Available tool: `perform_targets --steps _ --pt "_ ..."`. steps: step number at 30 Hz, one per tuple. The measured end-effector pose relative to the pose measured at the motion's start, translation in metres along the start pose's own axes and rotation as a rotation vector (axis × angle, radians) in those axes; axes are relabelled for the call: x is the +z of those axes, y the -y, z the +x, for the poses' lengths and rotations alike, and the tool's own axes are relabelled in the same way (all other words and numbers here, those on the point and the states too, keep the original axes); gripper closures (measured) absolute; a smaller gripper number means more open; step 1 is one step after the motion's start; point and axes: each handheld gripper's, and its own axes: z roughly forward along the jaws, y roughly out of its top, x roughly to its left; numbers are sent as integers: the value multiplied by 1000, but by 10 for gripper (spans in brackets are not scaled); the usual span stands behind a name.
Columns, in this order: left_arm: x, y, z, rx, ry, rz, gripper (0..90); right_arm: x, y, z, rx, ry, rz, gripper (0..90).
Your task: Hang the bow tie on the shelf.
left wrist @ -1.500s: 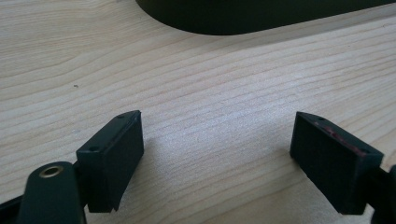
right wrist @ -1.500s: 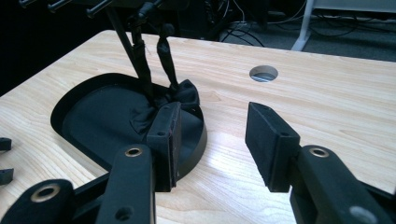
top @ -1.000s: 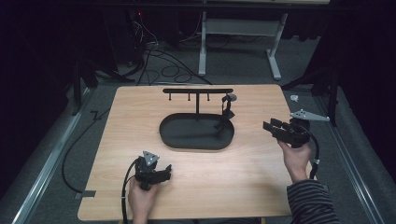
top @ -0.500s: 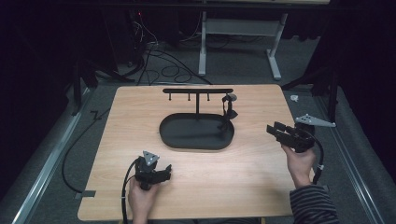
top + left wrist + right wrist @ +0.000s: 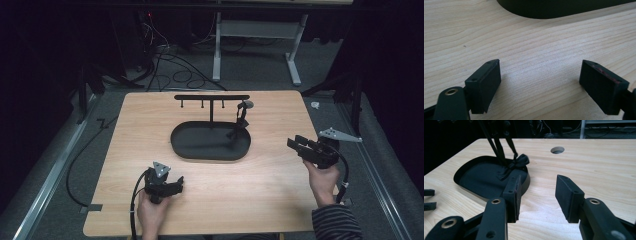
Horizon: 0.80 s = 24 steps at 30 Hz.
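Hovering — right gripper beside tray

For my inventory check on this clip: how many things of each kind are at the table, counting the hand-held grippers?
Grippers: 2, the left gripper and the right gripper, both with jaws apart and nothing between them
Black oval tray with T-shaped rack: 1
Dark strap-like item hanging from the rack: 1
Wooden table: 1
Total: 5

We hold two black grippers: the left gripper carries a grey three-cornered plate and a looping black cable; our right gripper likewise, beside a dark striped sleeve.
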Motion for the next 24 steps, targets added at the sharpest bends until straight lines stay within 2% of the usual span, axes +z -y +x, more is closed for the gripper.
perform_targets --steps 6,24 --pt "0 0 0 0 0 0 178 1 6 7 -36 12 25 579" --pt "0 0 0 0 0 0 178 3 19 12 -16 -10 42 579"
